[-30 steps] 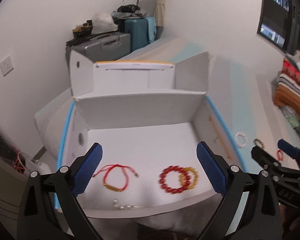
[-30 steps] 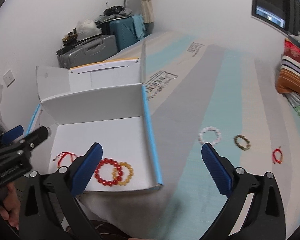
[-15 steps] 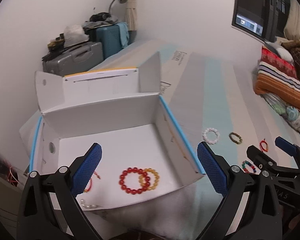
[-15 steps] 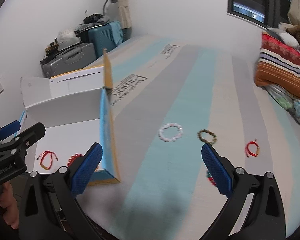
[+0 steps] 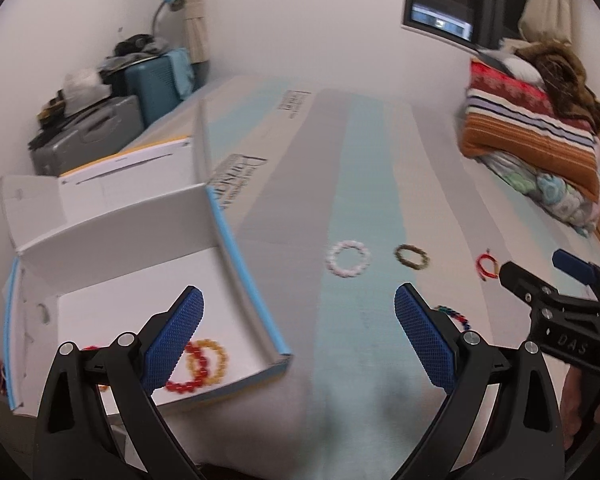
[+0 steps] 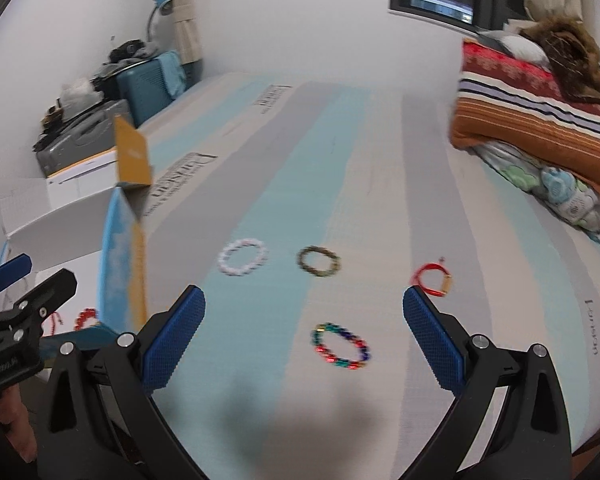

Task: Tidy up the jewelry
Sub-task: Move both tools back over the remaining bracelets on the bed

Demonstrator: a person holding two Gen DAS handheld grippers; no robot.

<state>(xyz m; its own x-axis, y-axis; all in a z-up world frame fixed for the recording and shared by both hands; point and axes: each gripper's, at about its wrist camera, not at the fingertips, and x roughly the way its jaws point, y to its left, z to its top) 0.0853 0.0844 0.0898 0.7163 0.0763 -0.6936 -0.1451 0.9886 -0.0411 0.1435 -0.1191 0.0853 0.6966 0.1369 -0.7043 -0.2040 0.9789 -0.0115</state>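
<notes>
Left wrist view: the left tongs (image 5: 298, 334) hang released over the box (image 5: 252, 280) edge; keep them clear. Right wrist view: the right tongs (image 6: 304, 330), released, frame the multicolour bracelet (image 6: 341, 345) on the bed (image 6: 380, 184); descend straight, pinching one bead arc.

Obscured and unclear items, both wrist views

Red bead bracelet (image 5: 184, 372): partly behind left gripper's finger (image 5: 172, 340). Multicolour bead bracelet (image 5: 454, 315): half hidden by the other finger. White box (image 6: 60, 216): cut by frame edge, interior mostly screened. White bracelet (image 6: 243, 257): motion-blurred, beads indistinct.
</notes>
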